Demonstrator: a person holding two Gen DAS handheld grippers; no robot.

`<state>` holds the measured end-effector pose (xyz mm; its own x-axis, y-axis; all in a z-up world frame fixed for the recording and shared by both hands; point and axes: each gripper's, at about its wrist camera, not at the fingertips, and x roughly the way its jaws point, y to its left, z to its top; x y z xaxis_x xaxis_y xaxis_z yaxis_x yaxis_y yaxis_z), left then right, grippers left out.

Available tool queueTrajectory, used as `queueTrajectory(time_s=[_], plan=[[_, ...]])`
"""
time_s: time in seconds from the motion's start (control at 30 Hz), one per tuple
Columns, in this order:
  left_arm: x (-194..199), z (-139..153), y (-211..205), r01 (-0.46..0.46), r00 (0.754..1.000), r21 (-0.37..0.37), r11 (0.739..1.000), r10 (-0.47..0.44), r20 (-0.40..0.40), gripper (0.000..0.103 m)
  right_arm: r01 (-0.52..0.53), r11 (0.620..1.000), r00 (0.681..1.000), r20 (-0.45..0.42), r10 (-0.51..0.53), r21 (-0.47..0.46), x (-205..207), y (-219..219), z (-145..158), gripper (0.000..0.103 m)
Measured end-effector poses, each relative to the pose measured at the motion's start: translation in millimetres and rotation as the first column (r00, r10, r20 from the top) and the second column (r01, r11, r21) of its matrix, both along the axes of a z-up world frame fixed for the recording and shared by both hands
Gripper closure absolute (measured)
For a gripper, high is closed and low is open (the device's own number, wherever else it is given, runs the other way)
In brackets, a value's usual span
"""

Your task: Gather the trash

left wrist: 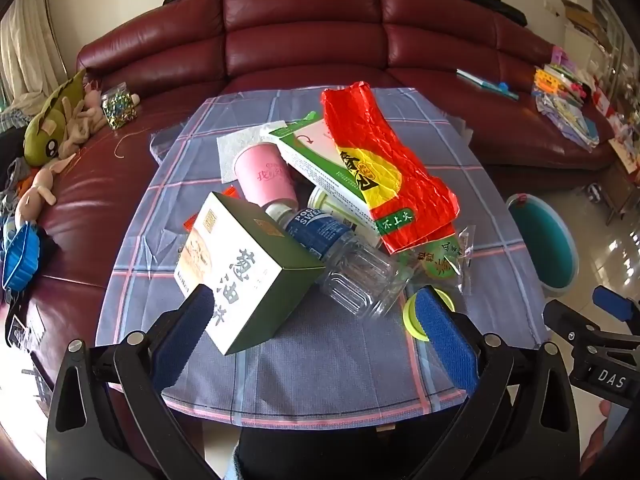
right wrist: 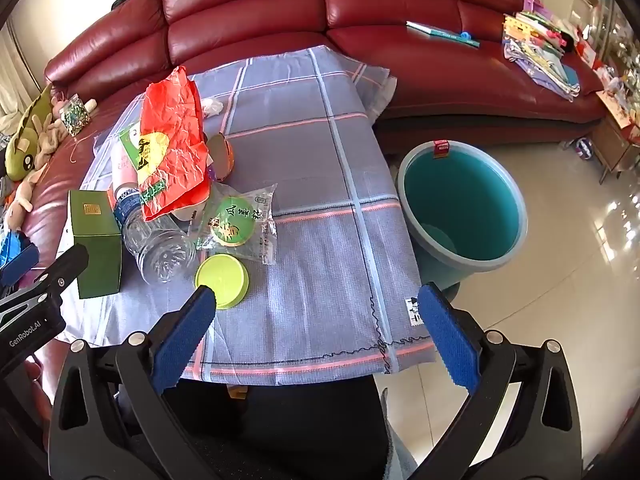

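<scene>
Behind my checked grey tablecloth (left wrist: 320,360) curves a glossy red leather sofa (left wrist: 300,28). Crinkled red foil wrapper (left wrist: 380,160), clear ribbed plastic bottle (left wrist: 352,268) and green-white cardboard box (left wrist: 240,272) crowd the cloth's left half. Only my right view shows the round teal plastic bin (right wrist: 460,204) fully, beside the table's right edge. Both my left gripper (left wrist: 320,320) and right gripper (right wrist: 320,316) stand wide apart, holding nothing.

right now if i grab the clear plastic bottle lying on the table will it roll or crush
The bottle looks empty, so probably light. It lies on its side, so a nudge may roll it. Its thin ribbed walls would likely dent under a firm squeeze.
</scene>
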<state>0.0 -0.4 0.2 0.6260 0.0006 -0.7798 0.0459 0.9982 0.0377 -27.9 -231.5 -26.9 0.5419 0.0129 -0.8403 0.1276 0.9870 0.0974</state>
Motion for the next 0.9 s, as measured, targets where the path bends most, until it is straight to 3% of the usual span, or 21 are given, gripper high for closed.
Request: queueTrajectory(time_s=[0.9], plan=[[-1, -3, 0, -0.006, 1.000, -0.002, 1.000, 0.006, -0.006, 0.003, 0.017, 1.000, 1.000, -0.016, -0.017, 0.000, -2, -5, -4, 0.006]])
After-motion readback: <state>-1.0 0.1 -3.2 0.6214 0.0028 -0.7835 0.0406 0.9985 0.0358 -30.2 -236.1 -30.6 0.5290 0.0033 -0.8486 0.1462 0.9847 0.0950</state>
